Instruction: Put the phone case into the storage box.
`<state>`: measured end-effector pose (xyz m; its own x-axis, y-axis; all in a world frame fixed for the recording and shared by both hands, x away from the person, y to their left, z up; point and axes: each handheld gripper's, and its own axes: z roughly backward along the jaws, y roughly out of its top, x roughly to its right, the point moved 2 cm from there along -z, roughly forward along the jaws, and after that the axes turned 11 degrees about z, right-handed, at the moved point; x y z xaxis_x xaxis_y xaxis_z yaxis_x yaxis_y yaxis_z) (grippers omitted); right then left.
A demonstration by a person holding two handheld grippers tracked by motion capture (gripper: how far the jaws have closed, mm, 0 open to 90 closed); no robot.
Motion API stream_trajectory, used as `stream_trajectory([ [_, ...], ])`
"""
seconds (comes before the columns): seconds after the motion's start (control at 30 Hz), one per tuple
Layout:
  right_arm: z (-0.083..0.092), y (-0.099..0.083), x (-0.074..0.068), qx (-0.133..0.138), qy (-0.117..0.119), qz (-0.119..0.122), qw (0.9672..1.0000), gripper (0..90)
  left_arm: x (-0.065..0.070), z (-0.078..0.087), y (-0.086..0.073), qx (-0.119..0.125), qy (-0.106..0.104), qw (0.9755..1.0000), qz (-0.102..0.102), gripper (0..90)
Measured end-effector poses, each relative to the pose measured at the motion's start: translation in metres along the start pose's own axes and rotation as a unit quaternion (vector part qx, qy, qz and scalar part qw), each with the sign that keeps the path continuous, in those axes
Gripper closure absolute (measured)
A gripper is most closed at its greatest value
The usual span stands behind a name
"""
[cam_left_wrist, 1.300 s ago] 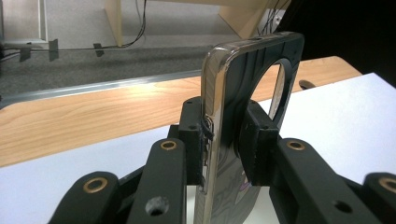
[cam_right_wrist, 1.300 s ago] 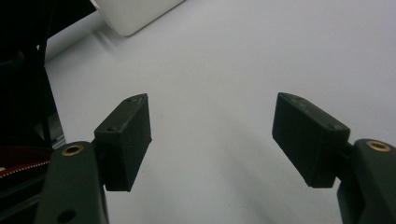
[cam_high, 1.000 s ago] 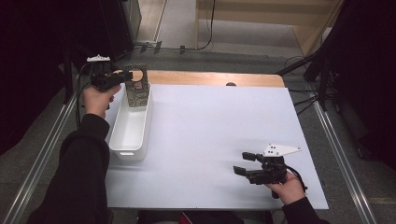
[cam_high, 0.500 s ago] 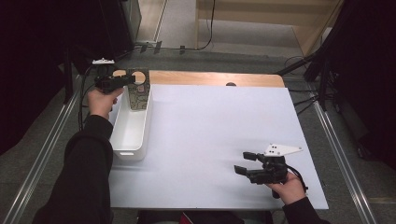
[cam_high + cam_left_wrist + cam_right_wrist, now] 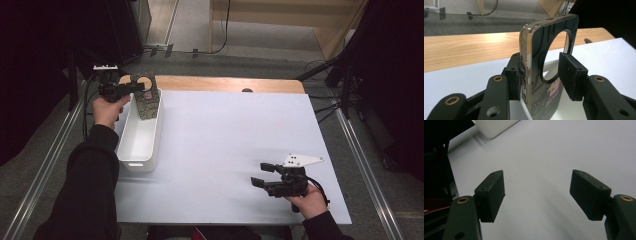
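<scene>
Dark patterned phone case (image 5: 544,62) upright in white bin (image 5: 140,145), desk's far-left corner | left hand-held gripper (image 5: 541,75) jaws just opening, right pad clear: withdraw straight, avoid tipping | right hand-held gripper (image 5: 539,195) open, empty.

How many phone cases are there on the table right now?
1. The phone case stands on edge at the far end of the white bin, between the left gripper's jaws, which have just been opening. Any lying flat behind the bin's walls could be hidden.

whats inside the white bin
A patterned phone case stands upright at the far end of the white bin, between the left gripper jaws. The bin's floor beneath it is hidden.
</scene>
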<state>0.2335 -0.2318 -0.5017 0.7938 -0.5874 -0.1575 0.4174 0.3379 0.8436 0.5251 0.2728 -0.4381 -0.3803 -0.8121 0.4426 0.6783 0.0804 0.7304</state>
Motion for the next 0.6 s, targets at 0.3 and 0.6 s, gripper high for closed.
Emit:
stream_trajectory([
  [0.3, 0.0010, -0.0001, 0.0005, 0.002, -0.002, -0.001, 1.0000, 27.1, 0.0034, -0.0031, 0.0007, 0.012, 0.007, 0.9997, -0.022, 41.1],
  [0.6, 0.0005, -0.0003, 0.0005, 0.001, -0.001, 0.000, 1.0000, 27.1, 0.0046, -0.0003, 0.0013, 0.004, 0.011, 0.9997, -0.023, 32.9],
])
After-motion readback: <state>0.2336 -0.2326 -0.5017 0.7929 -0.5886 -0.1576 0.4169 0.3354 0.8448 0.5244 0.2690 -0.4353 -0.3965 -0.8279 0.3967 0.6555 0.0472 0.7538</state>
